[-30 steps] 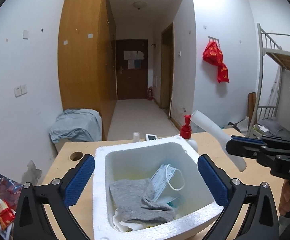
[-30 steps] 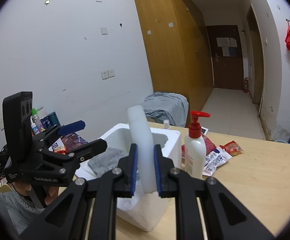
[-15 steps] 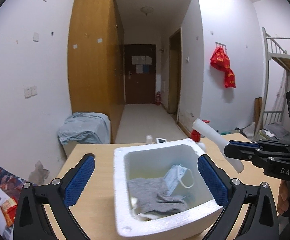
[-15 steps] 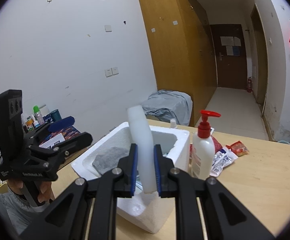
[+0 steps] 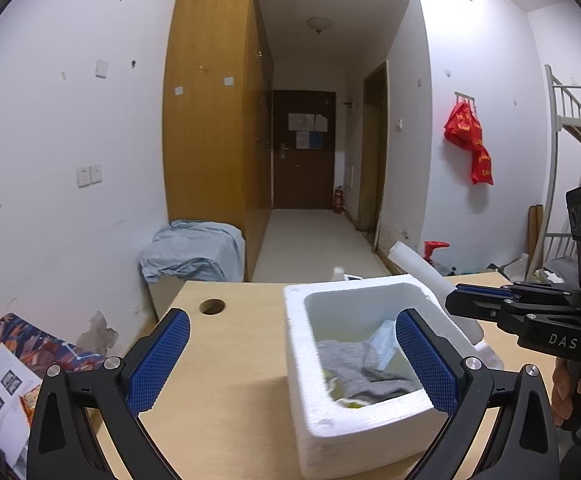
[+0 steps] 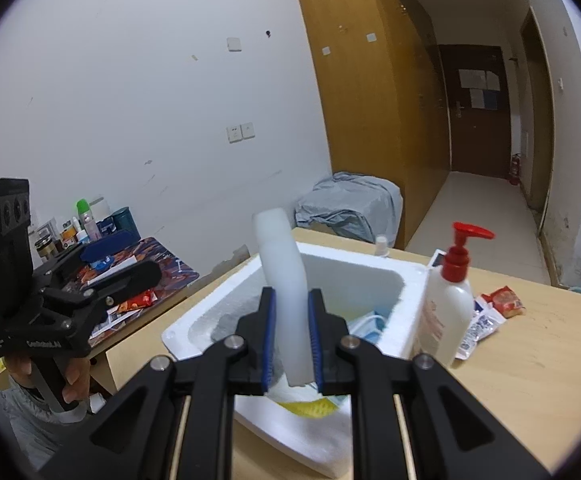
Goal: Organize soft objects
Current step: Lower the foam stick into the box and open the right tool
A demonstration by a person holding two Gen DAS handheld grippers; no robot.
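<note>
A white foam box stands on the wooden table. Inside it lie a grey cloth and a face mask. My left gripper is open and empty, with its right pad over the box and its left pad over bare table. My right gripper is shut on a white foam strip, which stands upright over the box's near side. From the left wrist view the strip slants up from the right gripper at the box's right rim. The left gripper hovers left of the box.
A pump bottle with a red top stands right of the box, with sachets and a red snack packet beyond it. The table has a cable hole. A low side table with bottles sits to the left.
The left gripper has swung left, so the box now sits at the right of its view. The right gripper has carried the strip closer over the box.
</note>
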